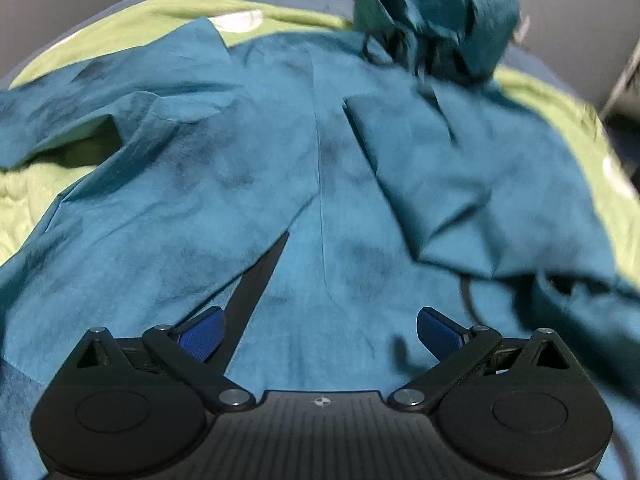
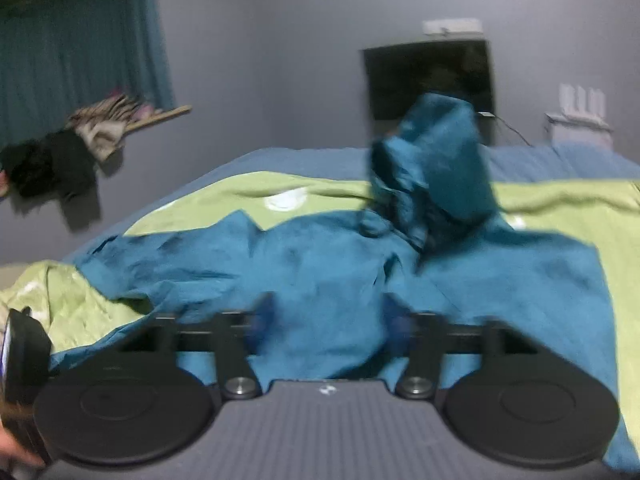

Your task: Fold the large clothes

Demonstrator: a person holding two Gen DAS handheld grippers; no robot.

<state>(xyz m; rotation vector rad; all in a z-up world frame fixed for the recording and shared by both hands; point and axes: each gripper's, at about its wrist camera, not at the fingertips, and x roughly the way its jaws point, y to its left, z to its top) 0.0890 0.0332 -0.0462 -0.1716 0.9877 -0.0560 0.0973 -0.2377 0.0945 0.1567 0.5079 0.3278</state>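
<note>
Left wrist view shows my left gripper (image 1: 318,332) wide open and empty over the jacket (image 1: 248,184) on the bed (image 1: 32,196), long axis toward twelve o'clock, hood (image 1: 436,24) at one; right gripper (image 2: 326,318) also open, empty.

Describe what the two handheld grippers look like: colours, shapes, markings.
The left gripper has a black ribbed body with two round discs, black linkage arms with silver pivot bolts, blue textured finger pads and a small round emblem. The right gripper looks the same, though blurred.
</note>
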